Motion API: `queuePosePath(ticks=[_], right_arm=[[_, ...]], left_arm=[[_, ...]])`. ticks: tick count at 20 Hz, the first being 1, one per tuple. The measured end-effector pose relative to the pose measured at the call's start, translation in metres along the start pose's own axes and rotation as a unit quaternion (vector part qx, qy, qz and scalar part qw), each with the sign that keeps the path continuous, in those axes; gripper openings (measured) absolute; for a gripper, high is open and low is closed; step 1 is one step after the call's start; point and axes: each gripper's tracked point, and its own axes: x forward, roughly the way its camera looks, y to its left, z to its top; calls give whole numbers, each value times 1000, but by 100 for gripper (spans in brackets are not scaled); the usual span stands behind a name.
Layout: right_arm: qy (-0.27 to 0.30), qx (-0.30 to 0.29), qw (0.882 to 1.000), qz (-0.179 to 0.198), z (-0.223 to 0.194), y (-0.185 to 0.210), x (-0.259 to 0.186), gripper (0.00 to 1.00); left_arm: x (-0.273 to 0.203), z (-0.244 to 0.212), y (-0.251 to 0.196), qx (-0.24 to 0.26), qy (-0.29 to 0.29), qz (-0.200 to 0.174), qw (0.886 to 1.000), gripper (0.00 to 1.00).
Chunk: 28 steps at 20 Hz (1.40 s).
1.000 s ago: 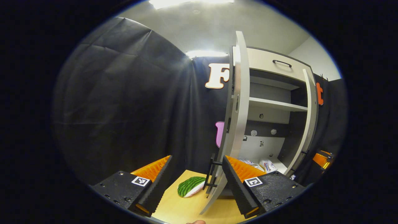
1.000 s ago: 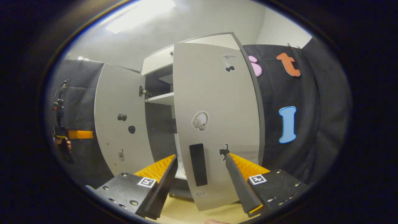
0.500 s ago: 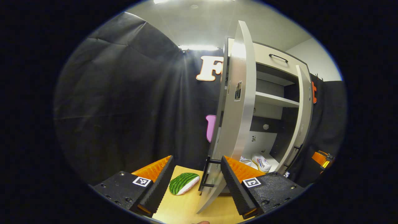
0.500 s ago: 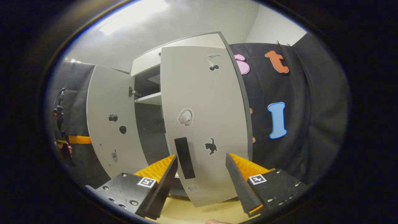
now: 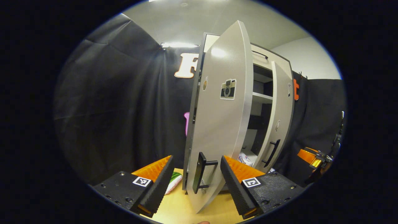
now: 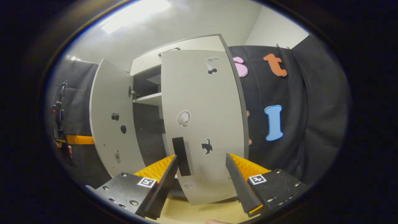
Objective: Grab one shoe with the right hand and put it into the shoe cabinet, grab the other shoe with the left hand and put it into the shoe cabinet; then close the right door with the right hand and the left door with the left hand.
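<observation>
In the left gripper view the left gripper is spread wide with nothing clamped, the left door and its black handle between its fingers. Behind the door's edge a shoe sits low inside the shoe cabinet. In the right gripper view the right gripper also gapes empty — facing the right door, partly closed.

Left gripper view: we looked from low by the tabletop, close to the left door at 12 o'clock, cabinet interior at 1 o'clock. Right gripper view: we faced the right door close up at 12 o'clock, the left door at 10 o'clock. We had both doors and the inner shelf in both views.
</observation>
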Motion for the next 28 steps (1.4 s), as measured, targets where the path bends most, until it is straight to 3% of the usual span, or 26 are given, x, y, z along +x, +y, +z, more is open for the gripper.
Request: queuePosePath(ticks=[4,9,10,11,14,15,16,17,18,27,28], right_arm=[[-3,-3,1000,-16,4,-12,-5,93],[-14,-11,999,-41,15,-32,-17,93],[-16,-12,999,-46,17,-36,-19,85],[-17,-12,999,-50,18,-40,-21,85],[-17,-12,998,-62,20,-51,-25,93],[-16,-12,998,-65,20,-54,-25,85],[-16,-12,998,-67,21,-56,-27,85],[-17,-13,997,-69,23,-59,-28,85],[-18,-15,997,-71,24,-61,-29,93],[-14,-16,997,-75,24,-75,-32,93],[-13,-15,997,-74,24,-75,-31,85]], left_arm=[[11,-5,-24,-15,2,-38,999,91],[31,-5,-40,-10,-1,-50,999,92],[35,-6,-45,-13,0,-57,998,91],[39,-7,-50,-17,1,-64,998,92],[51,-15,-78,-36,13,-108,993,87],[54,-18,-90,-44,18,-125,991,92],[55,-21,-96,-45,20,-135,990,92],[56,-23,-98,-40,20,-139,989,92],[58,-24,-99,-32,20,-139,990,93],[69,-28,-130,-15,25,-150,988,93],[69,-29,-131,-13,25,-149,988,93]])
